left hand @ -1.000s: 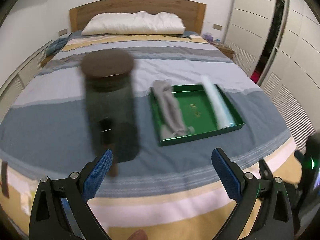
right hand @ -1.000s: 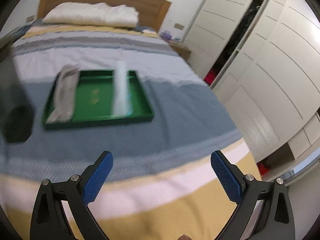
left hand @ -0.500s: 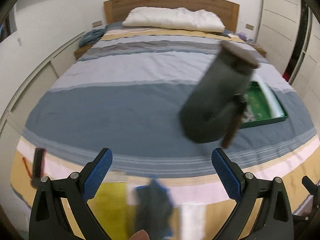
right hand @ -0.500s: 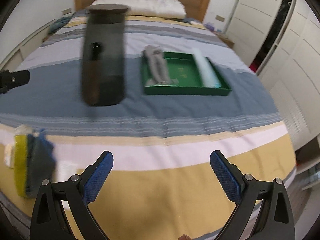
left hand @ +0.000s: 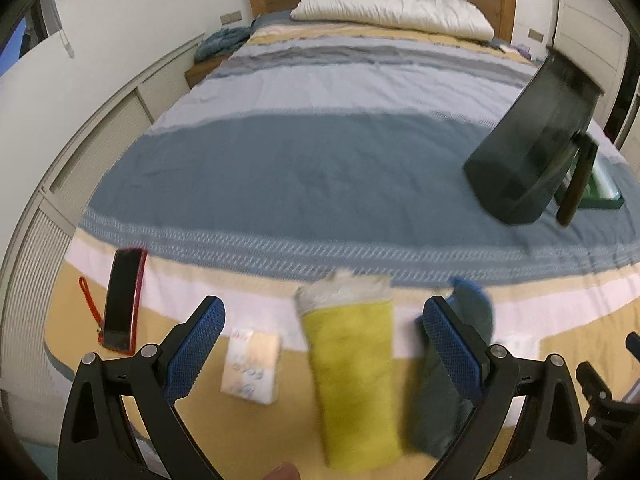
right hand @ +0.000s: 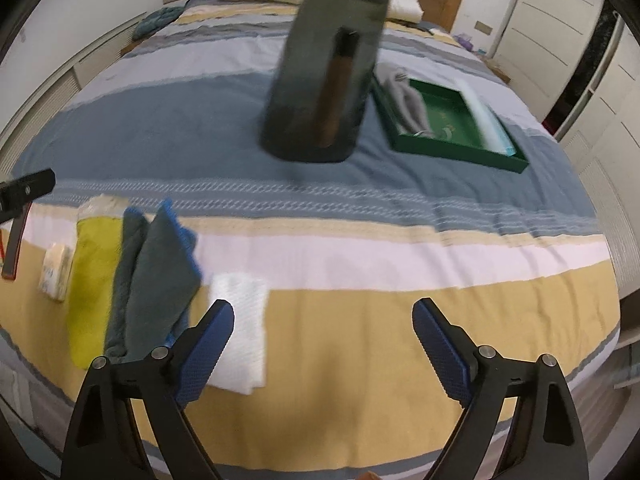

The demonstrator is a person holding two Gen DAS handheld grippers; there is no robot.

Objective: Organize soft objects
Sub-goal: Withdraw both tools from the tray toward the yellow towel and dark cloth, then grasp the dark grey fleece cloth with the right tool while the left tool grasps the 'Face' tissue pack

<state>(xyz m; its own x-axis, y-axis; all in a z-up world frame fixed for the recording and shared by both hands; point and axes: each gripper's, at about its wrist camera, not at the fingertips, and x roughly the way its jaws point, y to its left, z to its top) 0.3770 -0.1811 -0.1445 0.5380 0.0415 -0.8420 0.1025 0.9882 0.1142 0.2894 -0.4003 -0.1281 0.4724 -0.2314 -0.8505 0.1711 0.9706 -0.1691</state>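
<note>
Folded cloths lie near the foot of the bed: a yellow cloth, a grey-blue cloth and a white cloth. My left gripper is open and empty, just above the yellow cloth. My right gripper is open and empty, over the bare yellow stripe, right of the white cloth. A green tray further up the bed holds a grey rolled cloth and a pale blue-white one.
A tall dark jar with a brown lid stands on the bed left of the tray. A tissue pack and a red-cased phone lie left of the yellow cloth. A pillow lies at the headboard.
Both grippers have swung left and down from the tray and jar toward the foot of the bed. The folded cloths, tissue pack and phone have come into view. Both stay open.
</note>
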